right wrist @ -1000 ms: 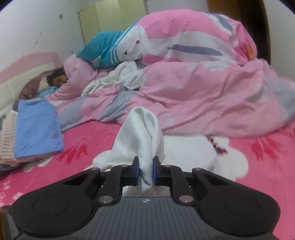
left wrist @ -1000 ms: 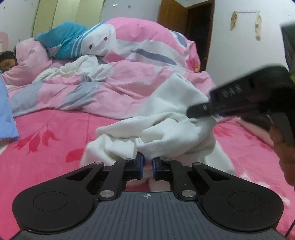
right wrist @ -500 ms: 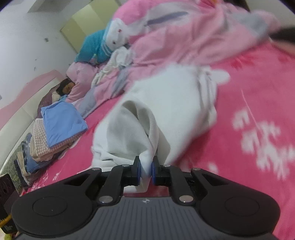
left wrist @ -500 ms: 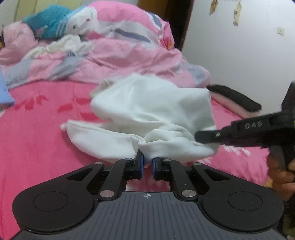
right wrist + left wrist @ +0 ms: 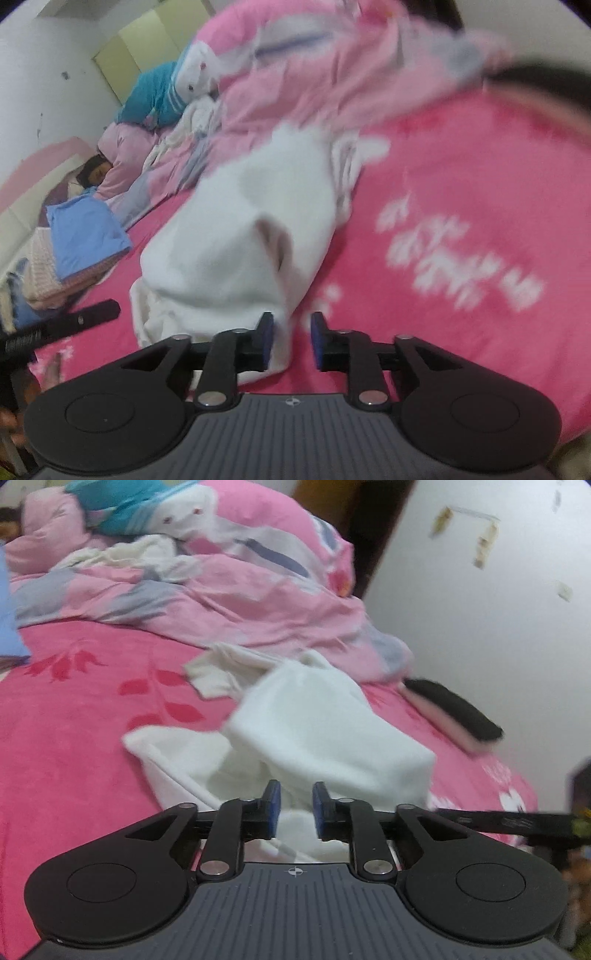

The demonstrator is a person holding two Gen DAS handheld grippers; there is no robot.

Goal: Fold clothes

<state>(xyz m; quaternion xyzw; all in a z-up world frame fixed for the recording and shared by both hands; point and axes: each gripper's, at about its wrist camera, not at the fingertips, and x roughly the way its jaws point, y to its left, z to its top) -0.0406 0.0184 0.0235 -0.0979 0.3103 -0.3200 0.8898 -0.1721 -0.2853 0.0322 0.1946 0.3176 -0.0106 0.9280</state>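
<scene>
Garment: the white garment (image 5: 325, 734) lies on your pink bedsheet (image 5: 66, 738), just ahead of both tongs, folded over itself into a long bundle.

Left tongs: your left gripper (image 5: 294, 808) has just been opening; its blue pads (image 5: 274, 800) stand a little apart with white cloth showing in the gap, but they no longer pinch it.

Right tongs: your right gripper (image 5: 291, 334) has likewise just been opening. The near corner of the garment (image 5: 243, 236) sits against its left pad and partly in the gap; the right pad is clear of it, so nothing is held.

Key relation: in the right view the bundle's long axis runs straight away from the tongs toward the quilt (image 5: 332, 74). In the left view it runs off to the right. Both tongs sit at its near edge, the right one at the corner and the left one mid-edge, so neither is clearly nearer. I judge the next fold would go across that long axis.

Hard to see: both views are blurred. The garment's far end merges with the quilt's edge. Whether the layers lie square, and what kind of garment it is, cannot be told. The cloth under the left tongs is cut off by the gripper body.
</scene>
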